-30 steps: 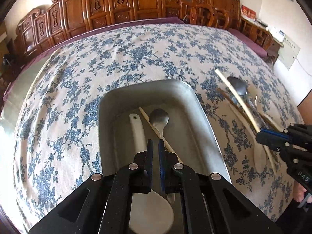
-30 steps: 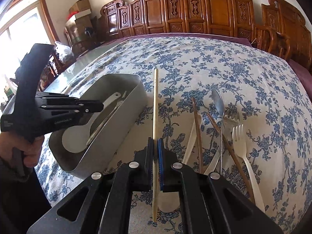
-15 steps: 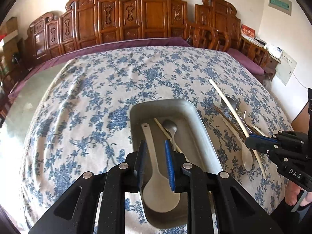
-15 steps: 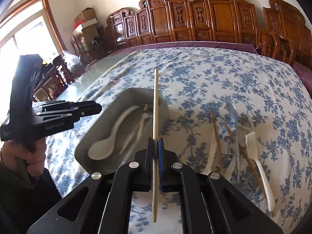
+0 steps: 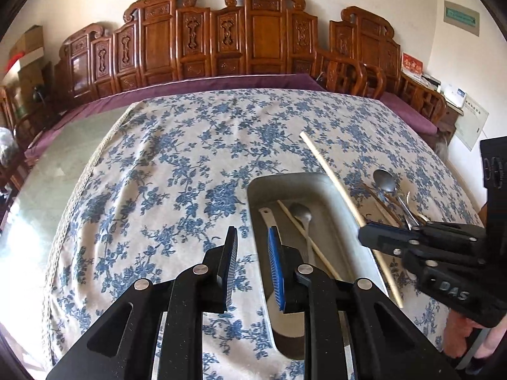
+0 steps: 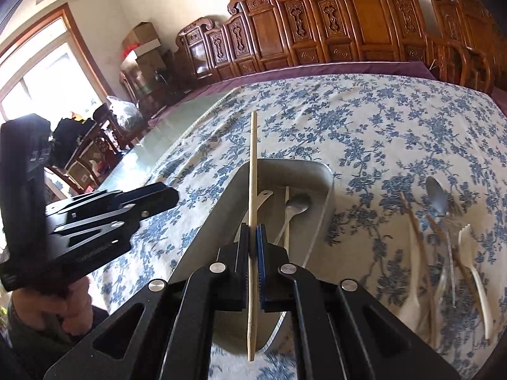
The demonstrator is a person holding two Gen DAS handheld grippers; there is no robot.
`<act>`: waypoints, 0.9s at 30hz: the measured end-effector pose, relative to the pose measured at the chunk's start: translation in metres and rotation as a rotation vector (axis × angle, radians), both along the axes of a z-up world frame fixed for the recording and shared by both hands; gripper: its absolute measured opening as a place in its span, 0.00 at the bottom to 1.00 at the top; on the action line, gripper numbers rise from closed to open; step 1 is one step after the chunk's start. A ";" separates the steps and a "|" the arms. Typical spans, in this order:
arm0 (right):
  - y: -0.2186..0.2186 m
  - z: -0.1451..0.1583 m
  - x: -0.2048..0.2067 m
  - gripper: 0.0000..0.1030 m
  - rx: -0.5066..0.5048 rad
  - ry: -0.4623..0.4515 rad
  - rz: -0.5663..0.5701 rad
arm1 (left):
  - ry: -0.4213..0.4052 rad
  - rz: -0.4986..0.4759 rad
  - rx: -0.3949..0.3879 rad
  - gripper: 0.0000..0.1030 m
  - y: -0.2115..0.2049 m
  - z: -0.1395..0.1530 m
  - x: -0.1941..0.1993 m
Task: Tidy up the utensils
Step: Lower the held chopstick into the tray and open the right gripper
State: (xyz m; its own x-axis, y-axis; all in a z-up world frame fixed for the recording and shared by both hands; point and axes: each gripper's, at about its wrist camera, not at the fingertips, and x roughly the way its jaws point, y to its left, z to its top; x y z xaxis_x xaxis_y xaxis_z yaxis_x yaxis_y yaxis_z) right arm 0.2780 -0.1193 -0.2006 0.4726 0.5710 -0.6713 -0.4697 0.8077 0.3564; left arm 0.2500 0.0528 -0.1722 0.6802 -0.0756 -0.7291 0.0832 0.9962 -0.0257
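- The table [image 5: 190,158], under a blue-flowered cloth, carries everything; carved wooden chairs [image 5: 253,38] line its far side.
- A grey metal tray [image 6: 326,190] sits on the cloth and already holds a white spoon [image 5: 264,217], a metal spoon [image 5: 301,213] and one pale chopstick [image 5: 304,237] lying lengthwise.
- The left tool [image 5: 252,259] hangs over the cloth just beside the tray's left wall, its jaws a little apart with nothing between them; they have just been opening.
- The right tool [image 6: 252,253] is clamped on a second pale chopstick [image 6: 253,164], gripping it low on the shaft so that most of the stick reaches forward over the tray and a short tail juts back toward the camera.
- A loose group lies on the cloth to the right of the tray, well apart from it: a metal spoon [image 6: 437,194], brown chopsticks [image 6: 415,221], a white fork [image 6: 467,237] and a white spoon [image 6: 412,300]. Motion blur hides how they overlap.
- The held chopstick is probably light, stiff and smooth. Pinched off-centre, it could pivot or slide in the pads, so a hold nearer its middle would seem steadier.
- Judging by the stick already in the tray, laying this one flat beside it looks like the step in hand.
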 end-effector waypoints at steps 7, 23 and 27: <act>0.023 -0.024 0.008 0.06 -0.052 0.034 -0.014 | 0.008 0.027 -0.016 0.18 0.017 -0.003 0.000; -0.007 -0.016 -0.002 0.09 -0.080 -0.033 -0.015 | 0.014 0.023 -0.029 0.24 0.011 -0.005 0.001; -0.042 0.004 -0.005 0.09 -0.104 -0.082 -0.046 | 0.002 -0.004 -0.048 0.35 -0.005 0.001 0.001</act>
State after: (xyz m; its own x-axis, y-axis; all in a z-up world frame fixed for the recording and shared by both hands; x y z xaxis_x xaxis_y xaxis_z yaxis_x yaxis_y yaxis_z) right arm 0.2731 -0.1609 -0.1964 0.5523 0.4768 -0.6838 -0.4556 0.8596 0.2314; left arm 0.2512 0.0477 -0.1714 0.6780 -0.1136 -0.7262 0.0872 0.9934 -0.0739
